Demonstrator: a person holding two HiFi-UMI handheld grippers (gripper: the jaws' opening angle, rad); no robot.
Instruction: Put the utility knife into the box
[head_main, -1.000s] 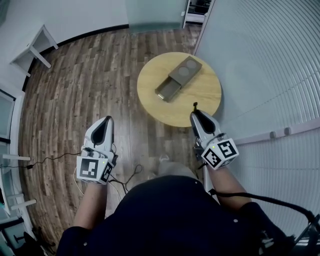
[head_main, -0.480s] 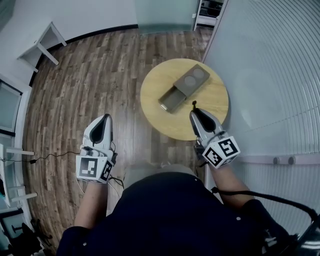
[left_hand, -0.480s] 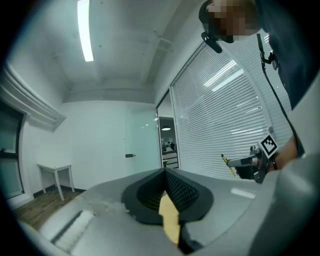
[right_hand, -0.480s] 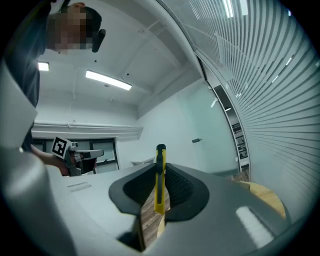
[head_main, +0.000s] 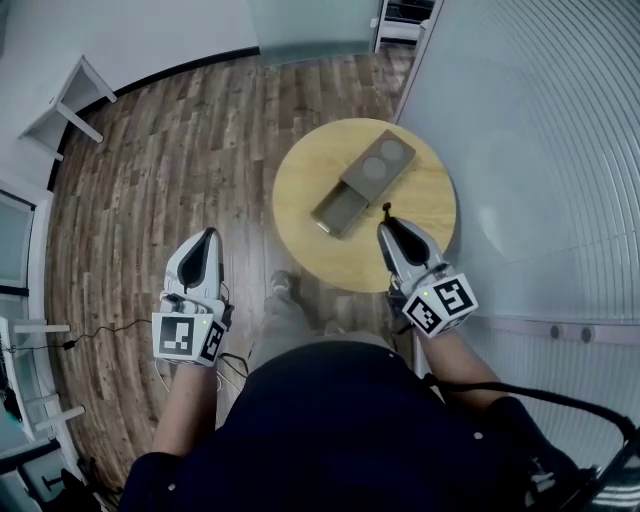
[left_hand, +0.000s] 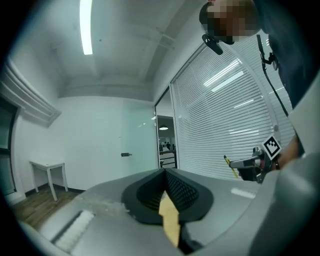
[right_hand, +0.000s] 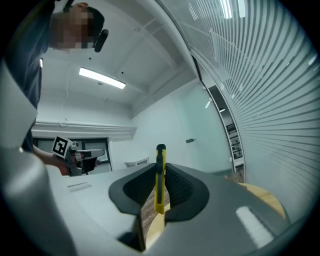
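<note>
Head view: wood-plank floor (head_main: 150, 170) fills most of the frame, with slatted blinds (head_main: 540, 120) running down the right side. A round wooden table (head_main: 300, 165) stands ahead of the person, slightly to the right.

The box (head_main: 378, 162) lies diagonally near the middle of the table. It is grey-brown, with two round recesses in its top. Its tray (head_main: 334, 208) is slid out at the near-left end and is open on top.

The right gripper (head_main: 387, 226) hangs over the table's near-right edge, apart from the box. Its jaws are clamped on the utility knife (right_hand: 159, 180). The knife is yellow with a black end, stands upright between the pads and pokes out past the fingertips.

The left gripper (head_main: 208, 234) is over bare floor, left of the table and well apart from it. Its jaws are closed together at the tip with nothing held. A tan sliver shows lower in the gap, possibly background seen through it; the view is too poor to be sure.
</note>
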